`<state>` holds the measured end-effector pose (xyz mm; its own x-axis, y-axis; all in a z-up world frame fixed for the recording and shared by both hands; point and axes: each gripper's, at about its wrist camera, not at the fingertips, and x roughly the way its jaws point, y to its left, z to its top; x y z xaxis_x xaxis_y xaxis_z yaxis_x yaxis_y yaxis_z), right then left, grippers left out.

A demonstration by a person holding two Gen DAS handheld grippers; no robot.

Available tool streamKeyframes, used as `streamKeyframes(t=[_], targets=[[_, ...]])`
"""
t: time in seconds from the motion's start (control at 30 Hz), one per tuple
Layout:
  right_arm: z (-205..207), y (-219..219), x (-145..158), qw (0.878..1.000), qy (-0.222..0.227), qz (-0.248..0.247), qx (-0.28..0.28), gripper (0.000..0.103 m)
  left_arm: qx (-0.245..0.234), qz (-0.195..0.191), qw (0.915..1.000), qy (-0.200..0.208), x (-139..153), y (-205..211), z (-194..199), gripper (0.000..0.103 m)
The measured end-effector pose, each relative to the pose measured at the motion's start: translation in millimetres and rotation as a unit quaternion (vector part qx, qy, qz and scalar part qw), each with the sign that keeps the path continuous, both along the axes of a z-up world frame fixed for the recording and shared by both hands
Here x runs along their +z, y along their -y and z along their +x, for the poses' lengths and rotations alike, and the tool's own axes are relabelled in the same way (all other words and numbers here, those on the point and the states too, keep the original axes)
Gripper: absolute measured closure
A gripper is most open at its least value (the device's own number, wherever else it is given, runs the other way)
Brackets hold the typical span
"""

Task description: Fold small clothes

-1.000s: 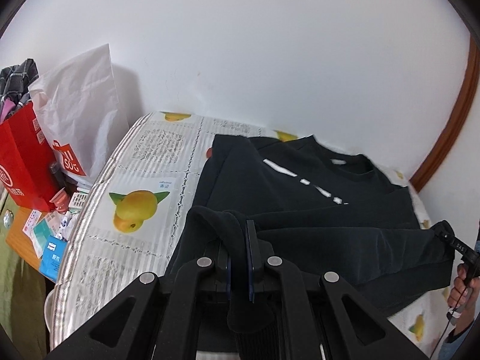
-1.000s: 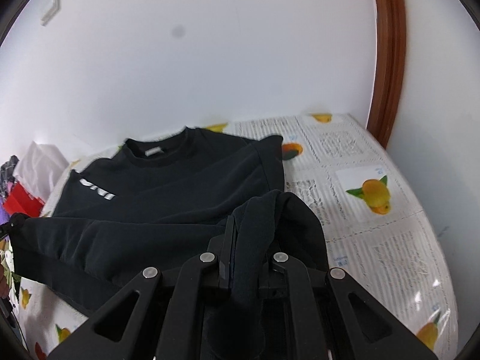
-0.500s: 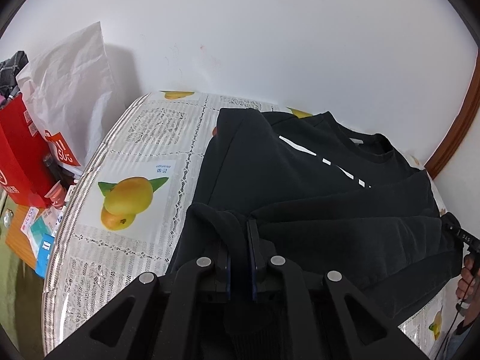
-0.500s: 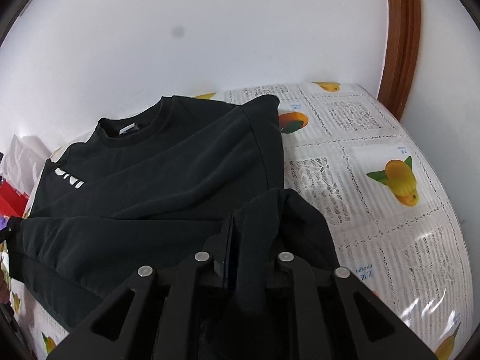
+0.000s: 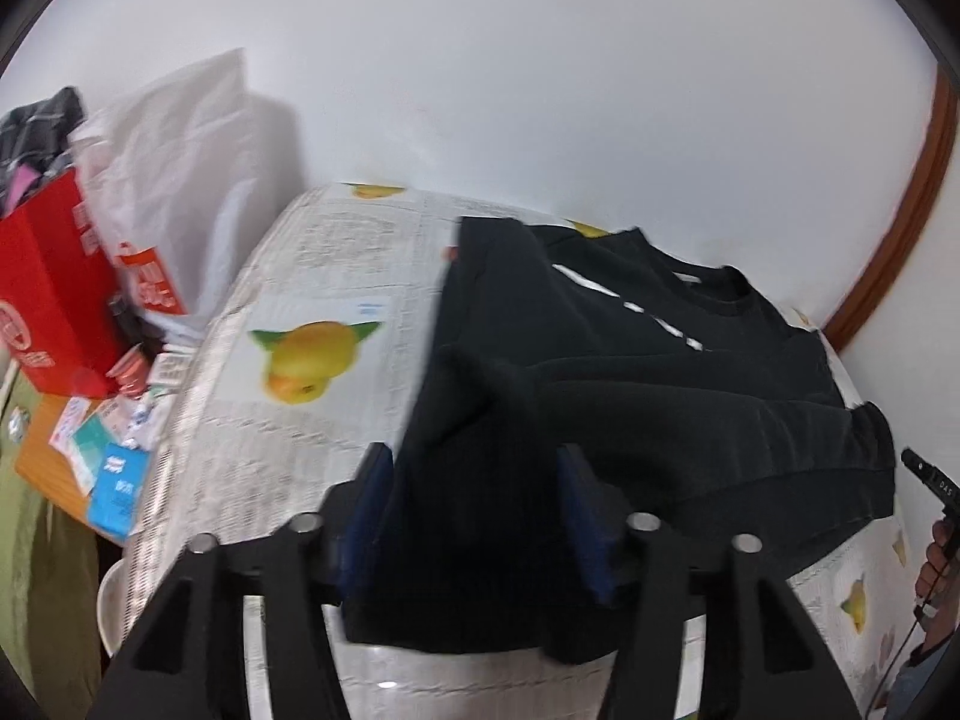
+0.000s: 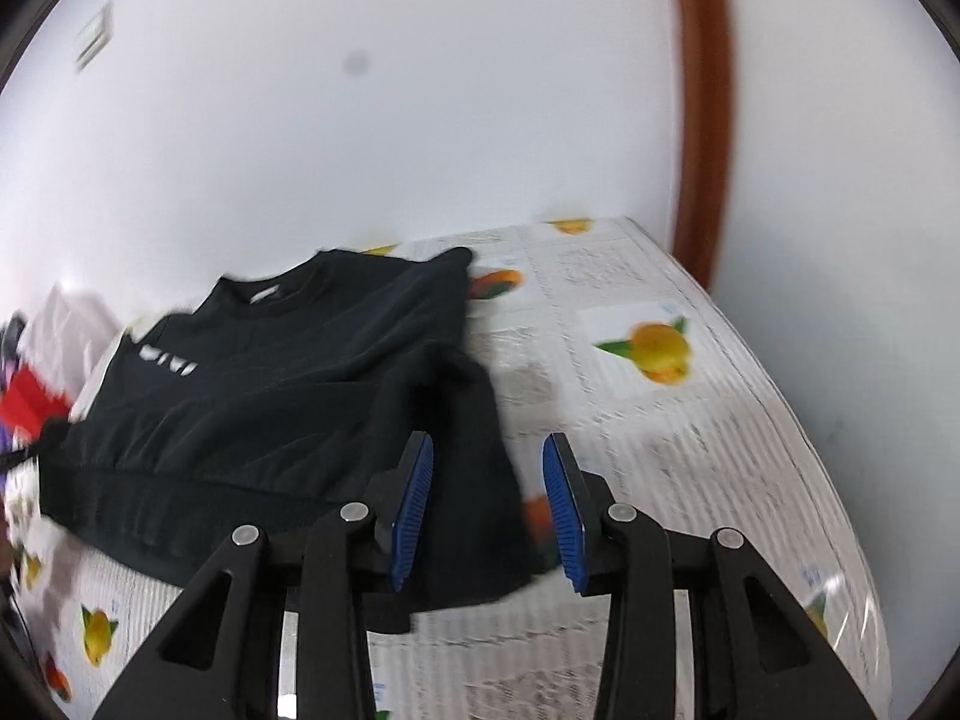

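Note:
A black sweatshirt (image 5: pixel 648 372) with white chest lettering lies on the fruit-print tablecloth (image 5: pixel 312 276), its hem folded up over the body. My left gripper (image 5: pixel 474 510) is open, its blue pads either side of the sweatshirt's left hem corner, which rests on the table. In the right wrist view the sweatshirt (image 6: pixel 288 384) lies left of centre. My right gripper (image 6: pixel 487 504) is open above its right hem corner, which lies loose between the pads. Neither gripper holds cloth.
A red box (image 5: pixel 48 282) and a white plastic bag (image 5: pixel 174 180) stand left of the table, with small packets (image 5: pixel 108 450) below them. A white wall runs behind. A brown door frame (image 6: pixel 702 108) rises at the right. The other gripper's tip (image 5: pixel 930 474) shows at the right edge.
Both grippers were shut on the sweatshirt's hem corners and carried them forward. Both have now opened and let the cloth drop onto the table.

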<state>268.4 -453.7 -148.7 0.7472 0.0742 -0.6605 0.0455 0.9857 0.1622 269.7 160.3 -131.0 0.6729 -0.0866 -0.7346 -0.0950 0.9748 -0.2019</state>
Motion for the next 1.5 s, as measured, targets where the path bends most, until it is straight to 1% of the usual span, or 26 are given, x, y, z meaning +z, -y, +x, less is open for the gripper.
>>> streamKeyframes(t=[0.1, 0.2, 0.27, 0.3, 0.33, 0.37, 0.4, 0.43, 0.47, 0.5, 0.53, 0.6, 0.83, 0.93, 1.07, 1.17, 1.27, 1.4, 1.5], targets=[[11, 13, -18, 0.999, -0.034, 0.024, -0.017, 0.065, 0.012, -0.022, 0.9995, -0.018, -10, -17, -4, 0.048], [18, 15, -33, 0.997, -0.053, 0.049, -0.019, 0.065, 0.026, -0.025, 0.9991, -0.024, -19, -29, -9, 0.049], [21, 12, -40, 0.996, -0.057, 0.06, -0.014, 0.065, 0.01, -0.039, 0.9984, -0.039, -27, -31, -8, 0.05], [23, 9, -42, 0.996, -0.059, 0.061, -0.011, 0.065, -0.001, -0.045, 0.9977, -0.051, -33, -29, -6, 0.05], [25, 7, -45, 0.996, -0.062, 0.058, -0.01, 0.065, -0.005, -0.046, 0.9975, -0.053, -37, -27, -6, 0.052], [28, 4, -48, 0.996, -0.068, 0.052, -0.012, 0.071, -0.006, -0.046, 0.9975, -0.052, -39, -25, -5, 0.056], [30, 2, -50, 0.996, -0.072, 0.048, -0.013, 0.086, -0.01, -0.051, 0.9973, -0.052, -42, -23, -5, 0.067], [31, 0, -54, 0.996, -0.078, 0.039, -0.019, 0.09, -0.012, -0.057, 0.9969, -0.053, -44, -22, -6, 0.077], [30, -1, -54, 0.996, -0.077, 0.032, -0.024, 0.092, -0.016, -0.062, 0.9967, -0.051, -44, -20, -7, 0.083], [28, -2, -53, 0.996, -0.075, 0.028, -0.025, 0.096, -0.024, -0.059, 0.9968, -0.048, -43, -17, -8, 0.09], [24, -3, -52, 0.997, -0.071, 0.022, -0.029, 0.097, -0.026, -0.047, 0.9975, -0.044, -41, -15, -10, 0.091], [17, -1, -50, 0.997, -0.071, 0.018, -0.03, 0.099, -0.028, -0.034, 0.9981, -0.043, -38, -10, -14, 0.092], [-16, 7, -45, 0.997, -0.072, 0.009, -0.029, 0.099, -0.036, -0.041, 0.997, -0.056, -35, -6, -44, 0.092], [-36, 10, -44, 0.997, -0.071, 0.006, -0.028, 0.099, -0.04, -0.037, 0.9969, -0.058, -36, -3, -62, 0.092], [-66, 12, -45, 0.997, -0.076, -0.01, -0.025, 0.099, -0.049, -0.025, 0.9966, -0.061, -35, 4, -91, 0.092], [-87, 16, -45, 0.997, -0.077, -0.012, -0.026, 0.099, -0.059, -0.008, 0.9965, -0.059, -33, 10, -110, 0.092], [-107, 20, -46, 0.997, -0.075, -0.014, -0.025, 0.099, -0.063, -0.001, 0.9963, -0.059, -33, 13, -127, 0.092], [-124, 21, -47, 0.996, -0.078, -0.023, -0.03, 0.099, -0.065, 0.002, 0.9963, -0.056, -34, 17, -141, 0.092], [-133, 17, -45, 0.995, -0.082, -0.041, -0.033, 0.098, -0.065, 0.007, 0.9963, -0.056, -33, 19, -144, 0.092]])
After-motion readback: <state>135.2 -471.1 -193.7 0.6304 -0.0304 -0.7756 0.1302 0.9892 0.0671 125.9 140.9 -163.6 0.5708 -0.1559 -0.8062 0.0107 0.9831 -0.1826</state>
